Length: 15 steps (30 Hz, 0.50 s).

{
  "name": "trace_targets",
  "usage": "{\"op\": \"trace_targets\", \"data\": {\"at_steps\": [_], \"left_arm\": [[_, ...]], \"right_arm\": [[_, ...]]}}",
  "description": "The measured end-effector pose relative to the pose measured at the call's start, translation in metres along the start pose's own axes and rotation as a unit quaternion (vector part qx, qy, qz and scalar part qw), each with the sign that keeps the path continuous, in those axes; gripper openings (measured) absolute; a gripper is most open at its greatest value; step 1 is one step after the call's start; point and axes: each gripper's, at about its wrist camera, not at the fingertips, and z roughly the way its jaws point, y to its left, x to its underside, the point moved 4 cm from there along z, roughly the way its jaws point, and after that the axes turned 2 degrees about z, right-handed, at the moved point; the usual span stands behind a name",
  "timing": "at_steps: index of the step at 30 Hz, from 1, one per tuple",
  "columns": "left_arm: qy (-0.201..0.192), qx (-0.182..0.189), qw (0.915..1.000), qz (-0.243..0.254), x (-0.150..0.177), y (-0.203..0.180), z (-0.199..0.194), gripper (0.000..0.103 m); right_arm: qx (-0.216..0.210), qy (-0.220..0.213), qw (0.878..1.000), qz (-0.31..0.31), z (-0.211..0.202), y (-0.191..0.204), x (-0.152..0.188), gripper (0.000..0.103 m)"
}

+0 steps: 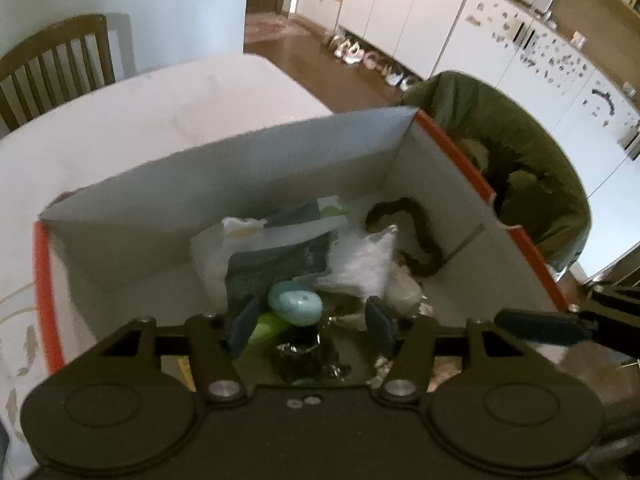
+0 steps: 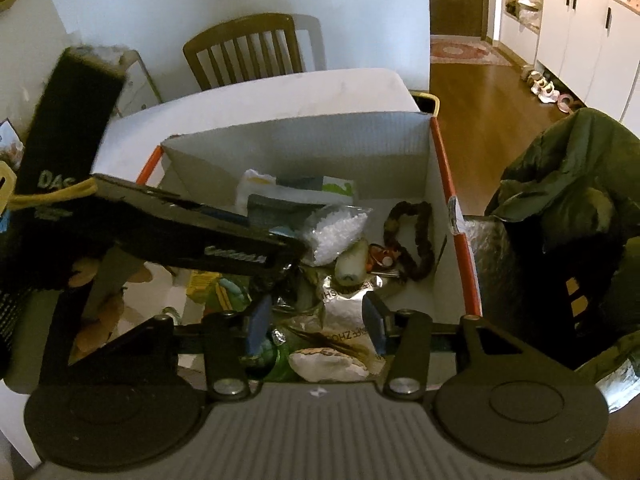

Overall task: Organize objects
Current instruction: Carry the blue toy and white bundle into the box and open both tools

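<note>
A cardboard box (image 1: pixel 452 148) with an orange rim and white walls holds several loose things. My left gripper (image 1: pixel 312 326) hangs open inside it. A pale blue oval object (image 1: pixel 294 308) lies between its fingers, and the pads do not press on it. Further back lie a clear bag of white pellets (image 1: pixel 360 260) and a dark scrunchie (image 1: pixel 424 240). My right gripper (image 2: pixel 316 326) stands open over the same box (image 2: pixel 444 152), above a silver foil packet (image 2: pixel 344 300) and a white oval object (image 2: pixel 328 364). The left gripper's black casing (image 2: pixel 180 232) crosses that view from the left.
The box stands on a white table (image 1: pixel 160 112) with a wooden chair (image 2: pixel 244 52) behind it. A green jacket (image 2: pixel 568 168) hangs over a seat right of the box. A tall black carton (image 2: pixel 68 120) stands at the left. One of the right gripper's fingers (image 1: pixel 540 326) reaches over the box's right rim.
</note>
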Motion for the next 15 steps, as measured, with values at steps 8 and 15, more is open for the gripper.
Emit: {"op": "trace_targets", "data": {"at_steps": [8,15], "left_arm": [[-0.053,0.006,0.9986,0.001,0.013,0.006,-0.053,0.071],[-0.099,0.001,0.9951,0.003,0.027,0.021,-0.102,0.078]], "right_arm": [[0.004,-0.035,0.999,-0.002,-0.025,0.013,0.002,0.055],[0.002,-0.064,0.998,0.006,-0.046,0.029,0.005,0.058]]}}
